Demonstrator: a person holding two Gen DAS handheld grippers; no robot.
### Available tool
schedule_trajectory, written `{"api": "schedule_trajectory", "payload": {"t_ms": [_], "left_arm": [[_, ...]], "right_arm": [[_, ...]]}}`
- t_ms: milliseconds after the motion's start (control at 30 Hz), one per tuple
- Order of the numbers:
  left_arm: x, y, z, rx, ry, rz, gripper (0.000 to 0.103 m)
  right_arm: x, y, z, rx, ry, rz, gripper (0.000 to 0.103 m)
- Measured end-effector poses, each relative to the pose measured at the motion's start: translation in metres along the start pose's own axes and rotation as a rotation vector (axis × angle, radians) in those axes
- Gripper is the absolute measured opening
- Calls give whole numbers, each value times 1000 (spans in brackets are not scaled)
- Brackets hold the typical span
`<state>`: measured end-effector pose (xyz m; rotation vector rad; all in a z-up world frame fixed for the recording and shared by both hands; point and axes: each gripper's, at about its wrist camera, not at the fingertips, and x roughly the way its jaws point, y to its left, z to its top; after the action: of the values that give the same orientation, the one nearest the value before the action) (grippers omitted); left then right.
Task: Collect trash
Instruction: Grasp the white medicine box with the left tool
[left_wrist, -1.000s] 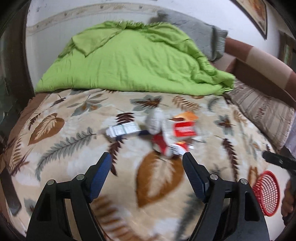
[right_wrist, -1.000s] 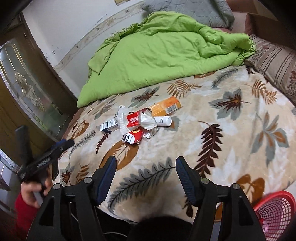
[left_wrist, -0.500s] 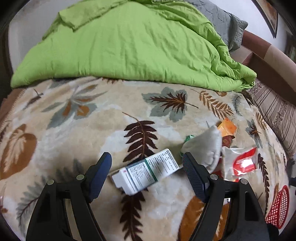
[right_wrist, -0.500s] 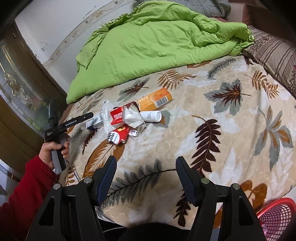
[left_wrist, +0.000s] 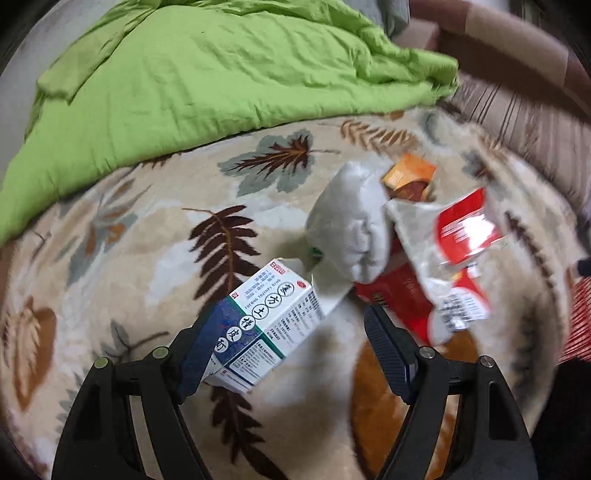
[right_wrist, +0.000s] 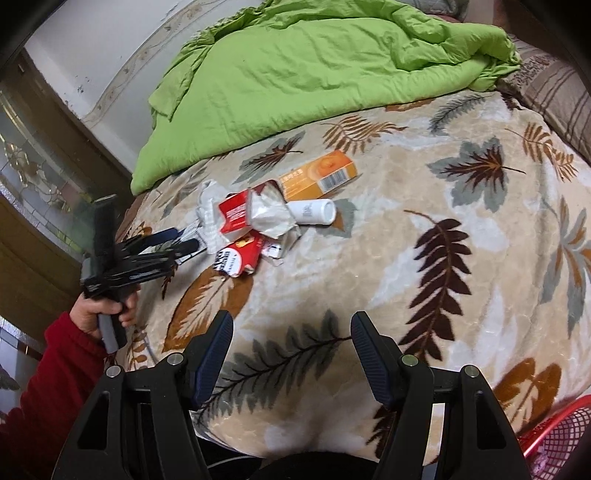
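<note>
A pile of trash lies on the leaf-patterned blanket (right_wrist: 424, 206). In the left wrist view my left gripper (left_wrist: 295, 343) is open, its jaws on either side of a white, green and blue medicine box (left_wrist: 266, 325) that rests against the left finger. Beyond it lie crumpled white paper (left_wrist: 347, 229), a red and silver wrapper (left_wrist: 454, 240) and an orange box (left_wrist: 406, 173). In the right wrist view my right gripper (right_wrist: 291, 354) is open and empty, well short of the pile: orange box (right_wrist: 321, 177), white tube (right_wrist: 314, 212), red wrappers (right_wrist: 236, 258). The left gripper (right_wrist: 173, 243) shows at the pile's left edge.
A green quilt (right_wrist: 314, 74) covers the far part of the bed. A striped cushion (right_wrist: 554, 88) lies at the right. A red mesh basket (right_wrist: 554, 439) sits at the lower right, below the bed edge. A wooden door (right_wrist: 33, 206) stands at the left.
My left gripper has moved forward and down to the pile, so the medicine box now sits between its open jaws. The right gripper has barely shifted.
</note>
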<state>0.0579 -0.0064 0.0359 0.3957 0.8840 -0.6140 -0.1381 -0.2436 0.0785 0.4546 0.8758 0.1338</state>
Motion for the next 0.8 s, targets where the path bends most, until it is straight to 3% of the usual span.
{"api": "schedule_trajectory", "payload": {"t_ms": [167,233,300,600,800], "left_arm": [[17,5,4,35,34,121,77],[24,11,2,15,50,165,59],[26,18,-2,-25,49,192,51],[-21,32,-29,-329,-53,98,49],[-60,10,-51,-428,-126,32,49]], "right_arm": [[-2,2,-2,-16,-7,-15,71],[-2,-1,-1,-5,-7,-17,71],[0,-2,-1,-1,-5,-17,71],[12,14,30,-68,-38,37,71],[44,32,78,-130,-61,83,71]]}}
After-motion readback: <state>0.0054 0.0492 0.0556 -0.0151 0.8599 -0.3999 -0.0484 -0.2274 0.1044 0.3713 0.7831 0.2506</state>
